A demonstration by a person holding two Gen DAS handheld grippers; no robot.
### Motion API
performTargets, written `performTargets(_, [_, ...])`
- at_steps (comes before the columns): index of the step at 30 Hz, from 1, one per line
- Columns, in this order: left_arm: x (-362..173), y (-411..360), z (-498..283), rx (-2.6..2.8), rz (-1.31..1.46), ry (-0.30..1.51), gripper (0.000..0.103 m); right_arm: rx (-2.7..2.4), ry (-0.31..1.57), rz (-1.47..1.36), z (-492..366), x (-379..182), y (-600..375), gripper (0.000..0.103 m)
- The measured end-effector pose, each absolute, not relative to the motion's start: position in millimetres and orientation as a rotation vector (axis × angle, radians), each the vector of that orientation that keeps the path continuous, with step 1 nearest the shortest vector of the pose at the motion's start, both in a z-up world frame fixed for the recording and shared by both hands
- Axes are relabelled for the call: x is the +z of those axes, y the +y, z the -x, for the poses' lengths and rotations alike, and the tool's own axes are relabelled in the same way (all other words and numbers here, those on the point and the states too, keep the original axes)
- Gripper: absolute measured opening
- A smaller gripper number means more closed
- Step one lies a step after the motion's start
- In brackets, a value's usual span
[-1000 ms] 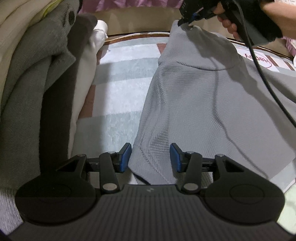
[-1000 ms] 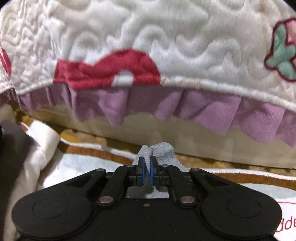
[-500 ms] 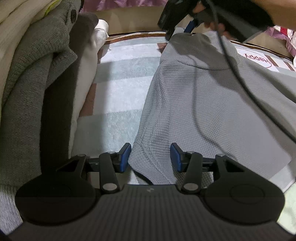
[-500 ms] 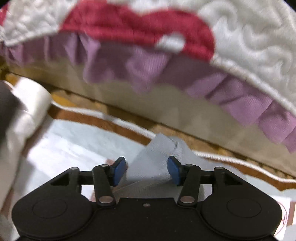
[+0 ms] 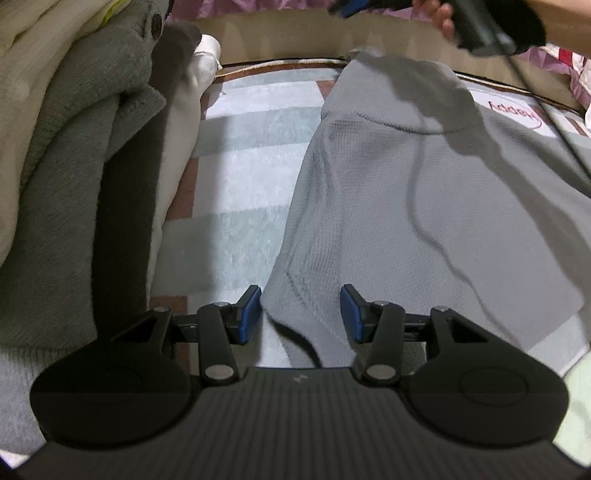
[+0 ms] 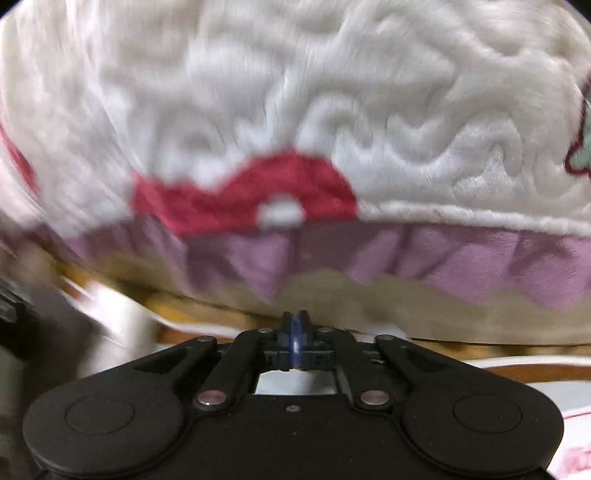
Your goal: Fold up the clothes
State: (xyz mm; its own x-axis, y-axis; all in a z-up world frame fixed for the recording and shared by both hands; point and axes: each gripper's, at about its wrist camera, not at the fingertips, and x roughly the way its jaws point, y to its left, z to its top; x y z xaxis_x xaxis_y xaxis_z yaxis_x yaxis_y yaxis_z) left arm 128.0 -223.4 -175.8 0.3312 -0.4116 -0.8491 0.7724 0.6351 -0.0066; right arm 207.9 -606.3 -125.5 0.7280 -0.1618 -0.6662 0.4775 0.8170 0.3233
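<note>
Looking through the right wrist view first, we note a white quilted blanket (image 6: 332, 92) with a red patch and a purple ruffle filling most of the frame; it is motion-blurred. In the left wrist view we see a checked rug (image 5: 240, 166) in pale blue, white and brown squares, with a grey waffle-knit shirt (image 5: 406, 192) spread flat on it, right of centre. A pile of clothes (image 5: 74, 147), grey, cream and dark, lies along the rug's left edge, apart from the shirt. Our left gripper (image 5: 301, 310) hovers low at the shirt's near corner, jaws wide, the hem lying between the blue pads (image 5: 248, 308) without being pinched. Our right gripper (image 6: 295, 339) has its jaws pressed together with no cloth visible between them. From the left wrist view, it sits lifted above the shirt's far end, held in a hand (image 5: 443, 16), a cable trailing from it.
</note>
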Motion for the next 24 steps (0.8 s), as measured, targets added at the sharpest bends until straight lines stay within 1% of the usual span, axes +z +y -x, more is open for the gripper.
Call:
performTargets(1, [-174.8,-219.7,-128.2,-0.801,-0.432,0.955,0.049,-0.34,0.625,-0.551,-200.5,-121.4,-609.5,0.032])
performTargets(2, [-173.9,-215.9,-128.5,-0.794,-0.424,0.962,0.049,-0.358,0.597,-0.572,-192.4,-118.2,-610.2,0.051])
performTargets(4, [-171.7,-208.1,-129.1,-0.782,-0.404,0.974,0.049,-0.361,0.542,-0.611,-171.3,-116.0,-606.2,0.051])
performTargets(5, [-168.6,-201.9,-130.4,-0.779,-0.379,0.974,0.046,-0.36,0.518,-0.627,-160.5,-115.1,-603.4,0.051])
performTargets(6, [-165.5,-195.8,-131.4,-0.781,-0.354,0.974,0.039,-0.337,0.515,-0.611,-147.3,-115.2,-594.3,0.051])
performTargets(7, [-162.8,-190.2,-130.7,-0.807,-0.326,0.98,0.021,-0.313,0.512,-0.595,-134.0,-115.3,-585.1,0.051])
performTargets(8, [-160.3,-185.1,-129.8,-0.83,-0.3,0.985,0.014,-0.291,0.51,-0.577,-121.0,-115.6,-575.7,0.051])
performTargets(10, [-158.6,-180.9,-124.2,-0.841,-0.282,0.996,0.014,-0.263,0.552,-0.504,-96.8,-120.8,-554.4,0.051])
performTargets(13, [-156.3,-174.2,-116.5,-0.855,-0.249,1.016,0.016,-0.269,0.638,-0.42,-66.2,-141.2,-535.9,0.051])
performTargets(14, [-158.3,-169.6,-118.5,-0.851,-0.204,1.05,0.019,-0.297,0.658,-0.431,-52.0,-151.0,-536.4,0.051])
performTargets(16, [-162.3,-160.3,-122.6,-0.844,-0.112,1.118,0.028,-0.361,0.684,-0.481,-25.2,-164.8,-543.8,0.051])
performTargets(18, [-169.7,-152.3,-129.1,-0.852,0.0,1.19,0.033,-0.41,0.705,-0.5,-6.6,-175.1,-547.4,0.051])
performTargets(20, [-174.9,-145.9,-133.4,-0.857,0.092,1.245,0.042,-0.431,0.719,-0.492,0.3,-180.3,-545.9,0.051])
performTargets(21, [-176.5,-143.3,-134.3,-0.857,0.129,1.265,0.044,-0.435,0.724,-0.484,1.3,-182.0,-544.1,0.051])
performTargets(23, [-177.0,-141.1,-134.4,-0.836,0.164,1.269,0.051,-0.443,0.734,-0.469,3.4,-185.4,-540.6,0.051])
performTargets(24, [-178.2,-142.2,-136.1,-0.793,0.172,1.251,0.051,-0.447,0.739,-0.462,4.5,-187.1,-538.8,0.051])
